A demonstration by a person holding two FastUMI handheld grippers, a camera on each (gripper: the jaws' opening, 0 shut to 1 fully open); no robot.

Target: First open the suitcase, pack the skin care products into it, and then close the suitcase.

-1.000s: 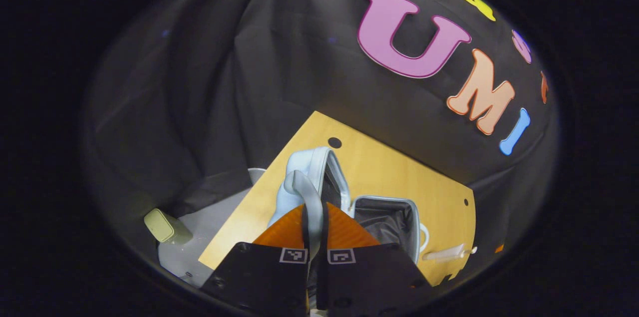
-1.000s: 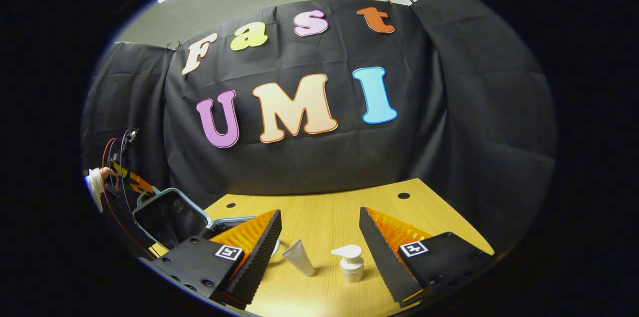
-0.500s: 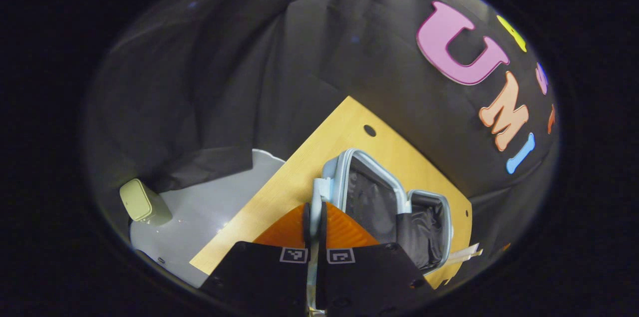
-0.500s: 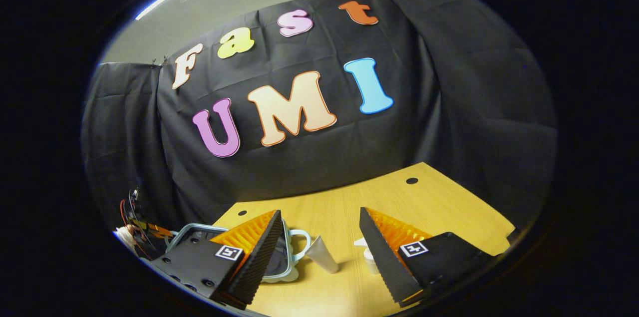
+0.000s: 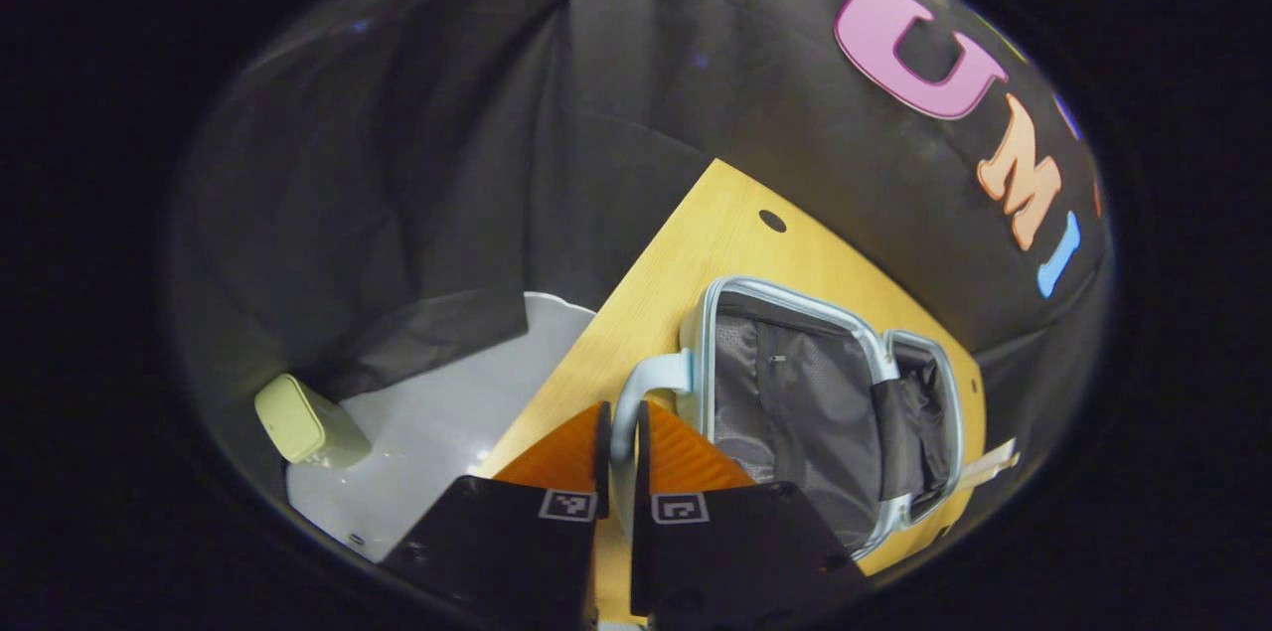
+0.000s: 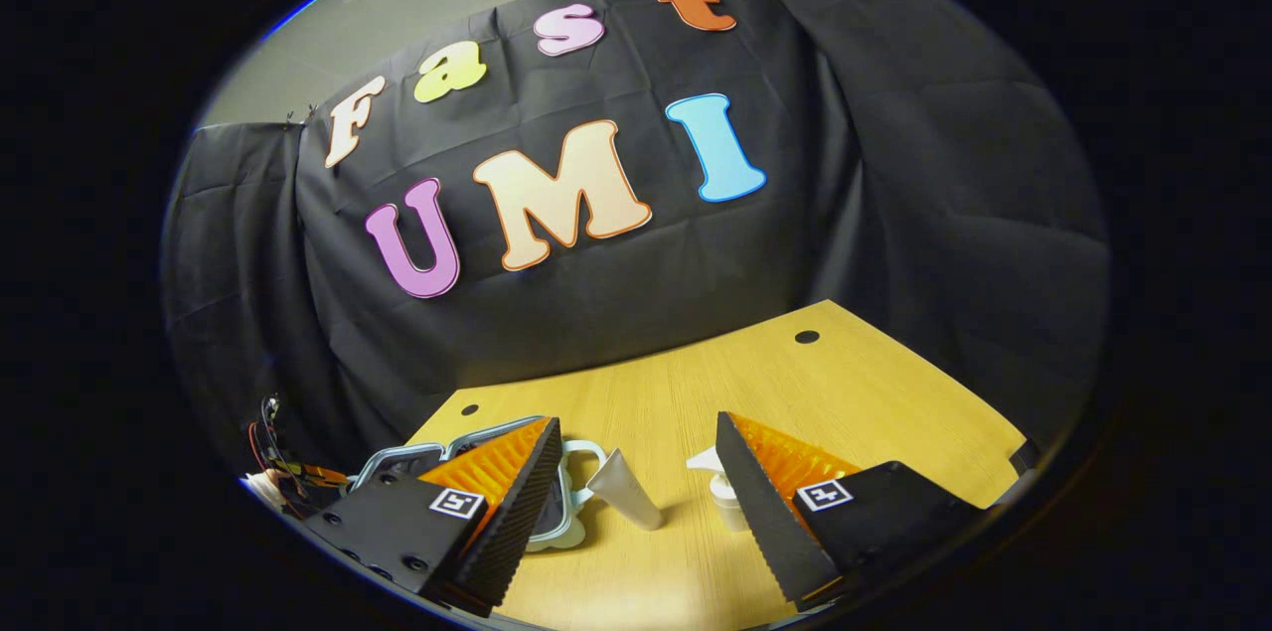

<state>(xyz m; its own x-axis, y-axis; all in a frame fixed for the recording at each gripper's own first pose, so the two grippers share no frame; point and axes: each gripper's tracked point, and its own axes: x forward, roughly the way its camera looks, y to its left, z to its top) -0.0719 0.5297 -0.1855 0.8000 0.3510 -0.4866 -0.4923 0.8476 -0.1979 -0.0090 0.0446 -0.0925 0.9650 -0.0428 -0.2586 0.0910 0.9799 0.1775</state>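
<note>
The suitcase [image 5: 815,412] lies open on the table [image 5: 696,253]. The left gripper [image 5: 618,427] pinches its pale handle [image 5: 646,383], a stiff loop that gives a sure hold. The right gripper [image 6: 636,472] hovers with jaws spread. Just right of the suitcase, the tube [image 6: 624,490] looks light and squashy, best taken mid-body; beside it the pump bottle [image 6: 720,492] looks rigid, top-heavy and likely slick.

The left gripper [image 5: 618,432] pinches the pale handle [image 5: 641,383] of the open suitcase [image 5: 795,393] lying just ahead.
</note>
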